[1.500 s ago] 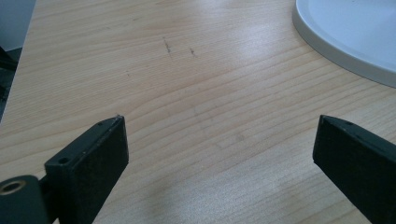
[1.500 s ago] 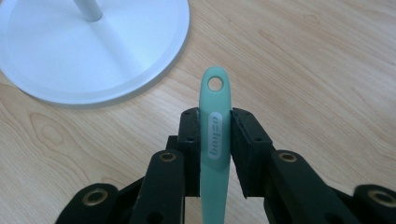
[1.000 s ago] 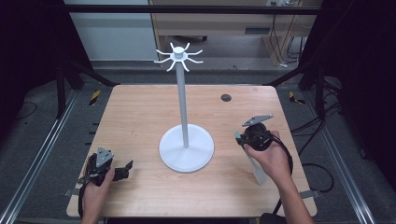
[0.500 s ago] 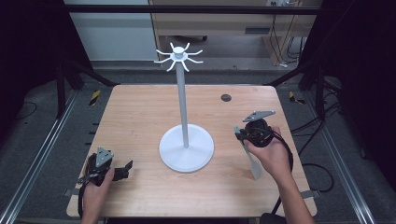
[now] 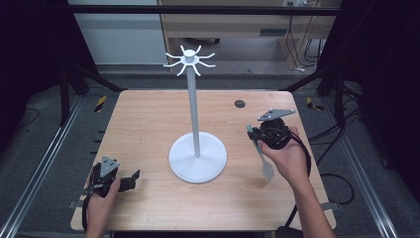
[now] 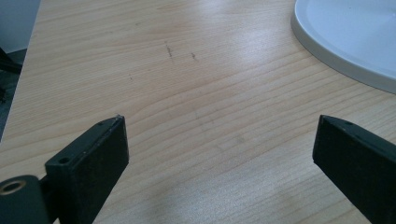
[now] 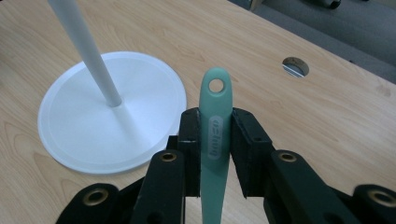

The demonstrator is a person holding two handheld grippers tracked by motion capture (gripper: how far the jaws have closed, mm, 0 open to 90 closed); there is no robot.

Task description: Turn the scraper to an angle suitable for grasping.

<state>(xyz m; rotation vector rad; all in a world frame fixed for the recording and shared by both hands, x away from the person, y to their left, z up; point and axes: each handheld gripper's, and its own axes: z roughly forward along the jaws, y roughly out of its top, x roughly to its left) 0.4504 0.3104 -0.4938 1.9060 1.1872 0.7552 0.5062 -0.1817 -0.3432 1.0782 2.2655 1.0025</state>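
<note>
Beside the white stand [image 5: 197, 157], right gripper [image 7: 215, 140] clamped on a green spatula handle [image 7: 215, 122], left gripper [image 6: 219, 149] gaping over bare table [image 6: 187, 70].

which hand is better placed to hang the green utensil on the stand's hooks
Right. The right gripper already has its fingers shut on the green utensil, hanging hole free above them, beside the white stand. The left gripper is open, low at the table's near left corner.
</note>
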